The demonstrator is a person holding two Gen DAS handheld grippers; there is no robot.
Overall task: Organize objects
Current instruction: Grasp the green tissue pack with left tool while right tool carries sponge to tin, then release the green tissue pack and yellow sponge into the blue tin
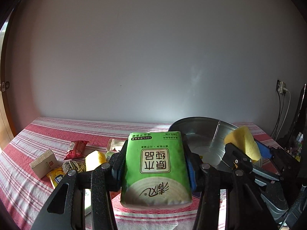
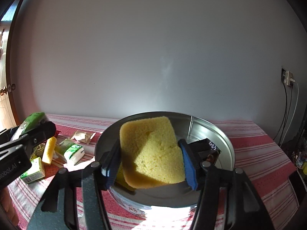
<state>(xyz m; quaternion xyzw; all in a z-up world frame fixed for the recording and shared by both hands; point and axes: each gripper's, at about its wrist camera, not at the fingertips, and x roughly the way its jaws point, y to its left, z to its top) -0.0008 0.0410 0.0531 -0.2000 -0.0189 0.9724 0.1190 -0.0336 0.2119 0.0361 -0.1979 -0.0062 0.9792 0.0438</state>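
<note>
The left gripper is clutching the green tissue pack above the striped tablecloth while the right gripper is gripping the yellow sponge over the metal tin.

The green tissue pack in the middle of the left wrist view carries its print upside down: big characters "原木纯品" in a pale framed box, a dark strip reading "100%" with smaller characters too fine to read, and a brushed logo near the bottom edge. At the lower left of the right wrist view, the black body of the other tongs shows white lettering "Robot.AI", its start cut off.
</note>
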